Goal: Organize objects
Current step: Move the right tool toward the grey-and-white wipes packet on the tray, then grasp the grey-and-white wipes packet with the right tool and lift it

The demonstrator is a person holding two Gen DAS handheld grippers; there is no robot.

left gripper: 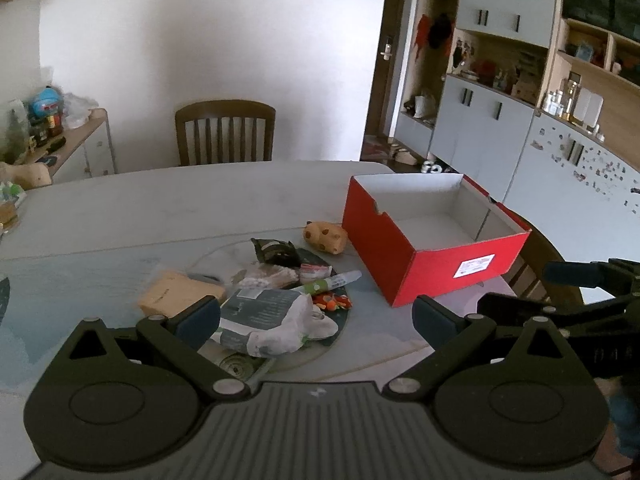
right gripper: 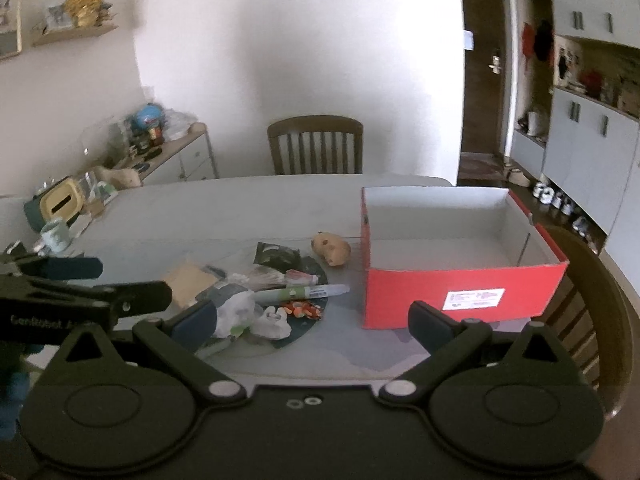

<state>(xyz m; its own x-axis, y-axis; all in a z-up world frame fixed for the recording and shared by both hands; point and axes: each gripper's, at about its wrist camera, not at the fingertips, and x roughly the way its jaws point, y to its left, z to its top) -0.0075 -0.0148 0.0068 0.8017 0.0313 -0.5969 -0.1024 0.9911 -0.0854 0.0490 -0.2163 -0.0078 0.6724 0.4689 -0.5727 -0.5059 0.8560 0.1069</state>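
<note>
I find both my left gripper (left gripper: 316,318) and right gripper (right gripper: 312,320) spread wide, grasping nothing. The clutter pile (left gripper: 276,300) lies on the table (left gripper: 160,208), left of the empty red box (right gripper: 460,280).

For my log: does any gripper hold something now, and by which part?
Nothing is held. The left gripper and the right gripper are both open above the table, with the pile untouched.

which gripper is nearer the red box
Right. The right gripper faces the red box just ahead, slightly to its right; the left gripper sits farther left, over the clutter pile.
</note>
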